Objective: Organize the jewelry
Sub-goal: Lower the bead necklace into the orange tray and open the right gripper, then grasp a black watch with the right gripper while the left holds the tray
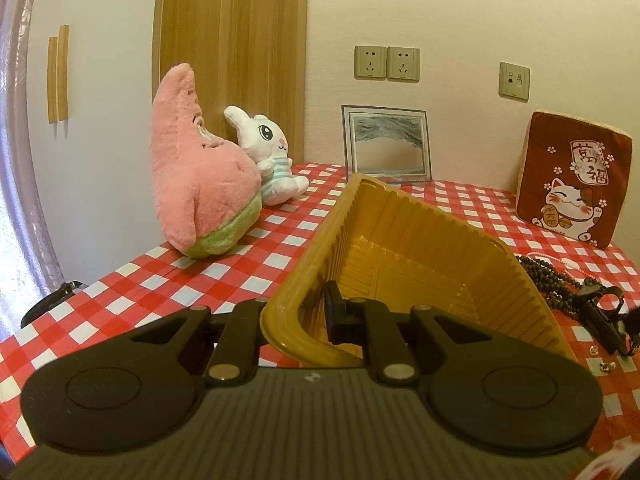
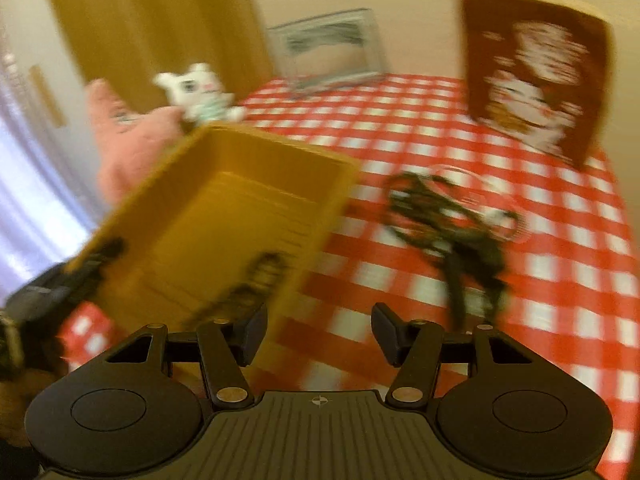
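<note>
My left gripper (image 1: 298, 320) is shut on the near rim of a yellow plastic tray (image 1: 404, 256) and holds it tilted above the checkered table. In the left wrist view the tray looks bare inside. In the blurred right wrist view something dark lies in the tray (image 2: 224, 216) near its front. A tangle of dark bead necklaces (image 1: 556, 284) with a pink strand lies on the cloth right of the tray. It also shows in the right wrist view (image 2: 444, 216). My right gripper (image 2: 320, 334) is open and empty, above the cloth between tray and necklaces.
A pink star plush (image 1: 192, 176) and a white rabbit plush (image 1: 268, 152) stand at the back left. A framed picture (image 1: 386, 144) leans on the wall. A red lucky-cat cushion (image 1: 572, 176) stands at the back right. Small earrings (image 1: 604, 366) lie near the necklaces.
</note>
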A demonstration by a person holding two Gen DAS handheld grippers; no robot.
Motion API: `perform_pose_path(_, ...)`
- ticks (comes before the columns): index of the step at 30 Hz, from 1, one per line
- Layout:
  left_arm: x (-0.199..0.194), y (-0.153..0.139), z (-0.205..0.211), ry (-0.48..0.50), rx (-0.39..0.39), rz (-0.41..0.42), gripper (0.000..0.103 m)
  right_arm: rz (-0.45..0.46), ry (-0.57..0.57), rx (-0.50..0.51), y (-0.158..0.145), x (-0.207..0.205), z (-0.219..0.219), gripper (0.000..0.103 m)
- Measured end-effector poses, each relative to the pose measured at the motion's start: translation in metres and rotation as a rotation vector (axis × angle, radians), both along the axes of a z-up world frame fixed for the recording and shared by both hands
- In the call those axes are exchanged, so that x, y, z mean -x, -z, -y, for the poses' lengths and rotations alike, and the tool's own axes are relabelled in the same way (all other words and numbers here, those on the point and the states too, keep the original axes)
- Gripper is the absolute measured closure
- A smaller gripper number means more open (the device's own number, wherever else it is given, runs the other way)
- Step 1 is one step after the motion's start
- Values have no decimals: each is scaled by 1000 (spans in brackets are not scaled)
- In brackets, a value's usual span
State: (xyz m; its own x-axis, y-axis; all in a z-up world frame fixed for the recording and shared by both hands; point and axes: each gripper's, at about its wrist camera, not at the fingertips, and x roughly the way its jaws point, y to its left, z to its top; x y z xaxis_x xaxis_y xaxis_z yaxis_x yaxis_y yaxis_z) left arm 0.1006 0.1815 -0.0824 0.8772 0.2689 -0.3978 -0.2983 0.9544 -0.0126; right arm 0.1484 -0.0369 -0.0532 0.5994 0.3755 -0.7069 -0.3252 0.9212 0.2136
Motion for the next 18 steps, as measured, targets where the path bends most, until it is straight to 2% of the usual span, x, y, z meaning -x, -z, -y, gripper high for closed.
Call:
perform_pose_path(6,0,1,0,-1,-2,-1,90,-20,168,64,13,-9,55,45)
perform_pose_path(10,0,1,1,-1,-6,-3,90,-34,224,67,21,-22,77,45)
perform_pose_path(14,1,1,1,-2,-7,-4,90,-43,232,78,30,-34,83,47)
perform_pose_path(18,1,1,1,-2,-7,-4,90,-63,218,82,41,-43,82,57)
